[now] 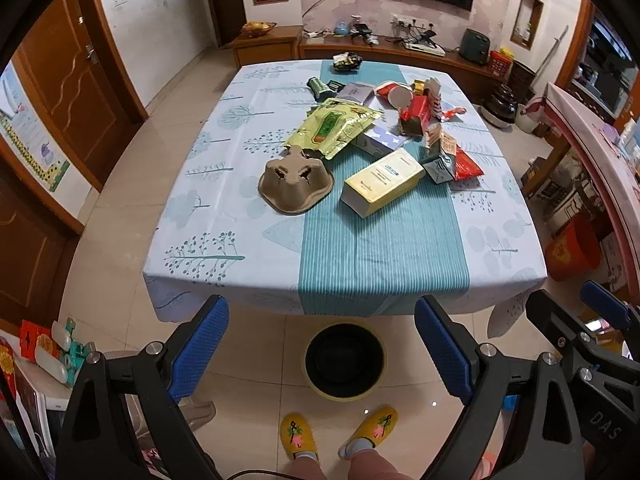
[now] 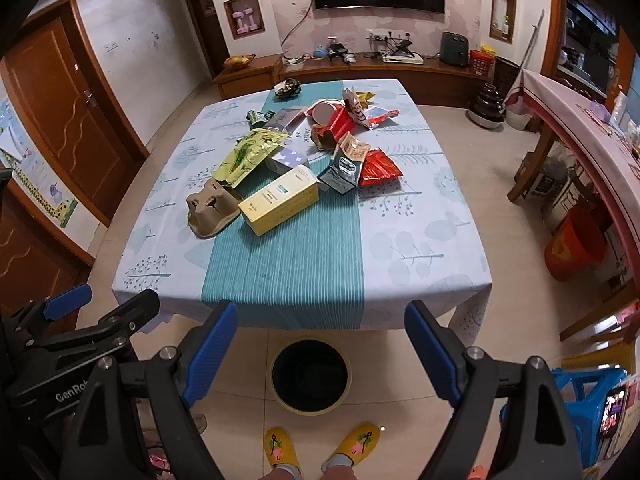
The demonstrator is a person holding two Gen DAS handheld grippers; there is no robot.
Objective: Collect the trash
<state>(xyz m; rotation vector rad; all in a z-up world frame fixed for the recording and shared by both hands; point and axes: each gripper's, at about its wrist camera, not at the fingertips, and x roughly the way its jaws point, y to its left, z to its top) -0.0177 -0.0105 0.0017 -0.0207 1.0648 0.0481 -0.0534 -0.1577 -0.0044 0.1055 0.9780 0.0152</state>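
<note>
Trash is piled on the table (image 1: pixel 400 256) (image 2: pixel 400 248): a brown pulp cup carrier (image 1: pixel 296 184) (image 2: pixel 210 210), a yellow box (image 1: pixel 384 182) (image 2: pixel 280 200), a green-gold pouch (image 1: pixel 336 126) (image 2: pixel 250 154), red wrappers (image 1: pixel 466 166) (image 2: pixel 378 168) and small cartons. A black trash bin with a yellow rim (image 1: pixel 345 362) (image 2: pixel 310 376) stands on the floor before the table. My left gripper (image 1: pixel 322 350) and right gripper (image 2: pixel 322 354) hover open above the bin, short of the table's near edge, both with nothing between their fingers. The right gripper (image 1: pixel 580 320) also shows in the left view, the left gripper (image 2: pixel 100 308) in the right view.
A person's feet in yellow slippers (image 1: pixel 340 434) (image 2: pixel 320 446) stand behind the bin. A wooden TV cabinet (image 1: pixel 400 46) lines the far wall. An orange bucket (image 2: pixel 576 246) and a second table (image 2: pixel 580 128) are at right, a blue stool (image 2: pixel 588 404) near right, doors (image 1: pixel 76 88) at left.
</note>
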